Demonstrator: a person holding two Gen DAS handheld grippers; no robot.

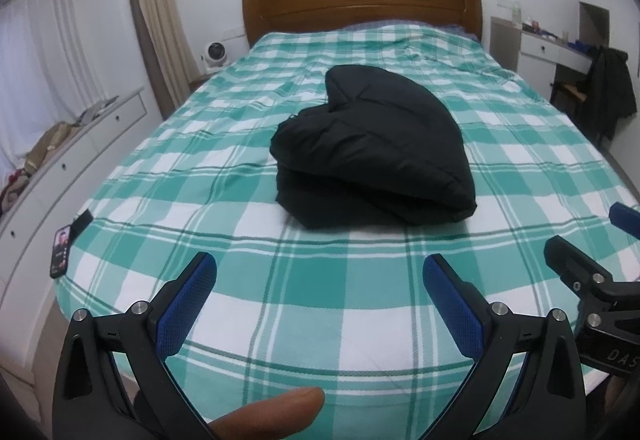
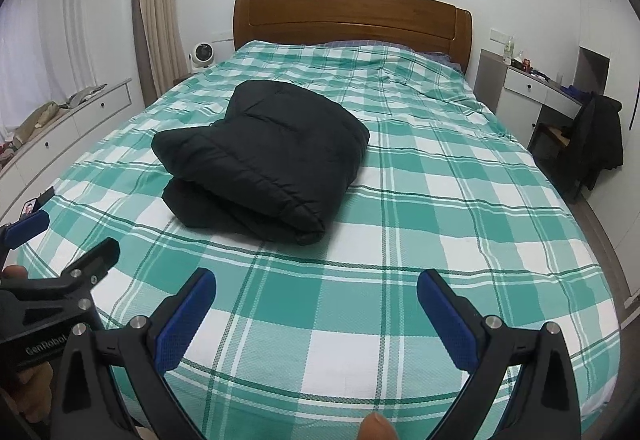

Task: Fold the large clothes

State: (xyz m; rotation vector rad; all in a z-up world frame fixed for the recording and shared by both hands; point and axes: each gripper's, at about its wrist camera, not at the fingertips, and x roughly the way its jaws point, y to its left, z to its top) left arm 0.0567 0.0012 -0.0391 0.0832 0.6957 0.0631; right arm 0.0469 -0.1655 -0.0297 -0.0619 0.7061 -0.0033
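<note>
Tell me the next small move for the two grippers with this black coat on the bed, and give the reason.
Probably none on the fabric: draw both back and stop. The black coat already lies folded in a layered bundle on the checked bedspread, and the left gripper and right gripper are both open, empty and apart from it, near the foot of the bed. At most, press down the puffy top layer.

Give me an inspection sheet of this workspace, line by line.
Surface: bed under a green and white checked cover, a few wrinkles near the headboard.
Job's things: black padded jacket folded into a bundle mid-bed.
Clutter: phone at the bed's left edge.
Grippers: left hand-held gripper and right hand-held gripper open, empty, short of the jacket.
Cables: nothing seen.
Surroundings: small fan, desk, dark coat on a chair, curtains.
</note>
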